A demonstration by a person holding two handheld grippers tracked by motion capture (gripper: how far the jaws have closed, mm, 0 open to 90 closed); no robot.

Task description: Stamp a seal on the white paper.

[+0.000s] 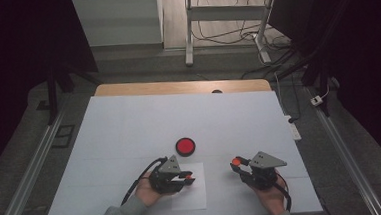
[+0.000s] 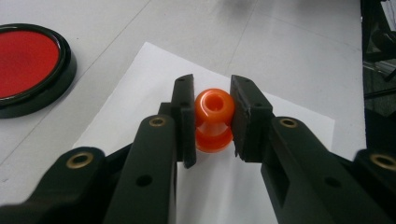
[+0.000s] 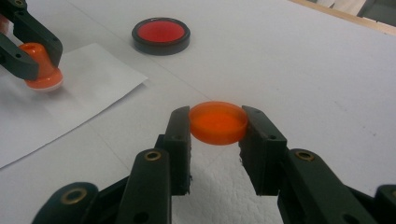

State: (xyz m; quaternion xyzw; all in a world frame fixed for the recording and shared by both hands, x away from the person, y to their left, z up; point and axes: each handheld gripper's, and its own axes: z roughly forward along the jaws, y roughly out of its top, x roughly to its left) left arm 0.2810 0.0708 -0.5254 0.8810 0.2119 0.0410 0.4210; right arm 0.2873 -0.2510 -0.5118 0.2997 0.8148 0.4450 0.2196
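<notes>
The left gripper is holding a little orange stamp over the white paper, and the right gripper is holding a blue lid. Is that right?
Almost. The lid in the right gripper is orange, not blue, as the right gripper view shows. The rest holds: the left gripper grips the little orange stamp over the white paper.

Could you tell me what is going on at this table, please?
A person holds a gripper in each hand. The left gripper is shut on an orange stamp standing on a paper sheet. The right gripper is shut on an orange cap, held above the table. A red ink pad sits beyond them.
</notes>
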